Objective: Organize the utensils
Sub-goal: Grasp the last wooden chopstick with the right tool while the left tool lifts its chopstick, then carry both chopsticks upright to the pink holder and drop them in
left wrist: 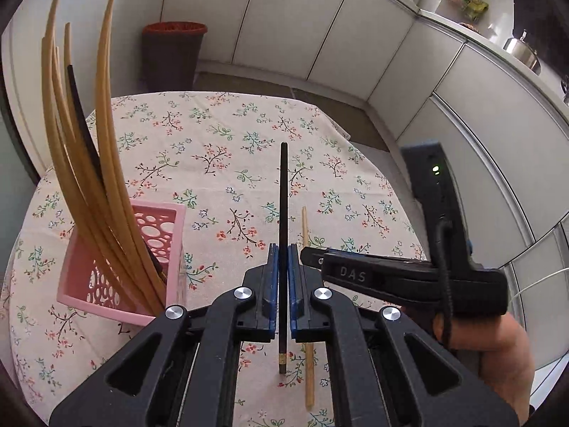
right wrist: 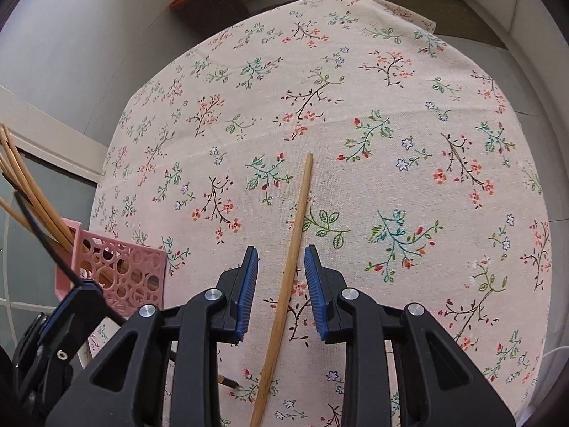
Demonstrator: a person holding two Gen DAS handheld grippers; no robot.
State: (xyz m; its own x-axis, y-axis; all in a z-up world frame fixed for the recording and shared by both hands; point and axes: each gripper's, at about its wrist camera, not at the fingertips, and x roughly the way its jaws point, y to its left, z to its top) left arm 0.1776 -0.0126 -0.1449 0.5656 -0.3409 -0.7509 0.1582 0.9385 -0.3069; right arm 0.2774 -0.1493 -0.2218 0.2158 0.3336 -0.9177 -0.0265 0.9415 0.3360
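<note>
Two tools: left tool (left wrist: 283, 277) clamps black chopstick (left wrist: 283, 235); right tool (right wrist: 281, 277) apart around bamboo chopstick (right wrist: 288, 277).

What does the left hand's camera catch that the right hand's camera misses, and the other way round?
Only the left view shows the kitchen cabinets, a steel pot and the left gripper shut on a black chopstick. Only the right view shows the right gripper open astride the wooden chopstick. Both show that chopstick, the pink basket, the floral tablecloth and the bin.

1 pink basket (left wrist: 106, 299), 1 loose wooden chopstick (right wrist: 290, 270), 1 held black chopstick (left wrist: 283, 220)
</note>
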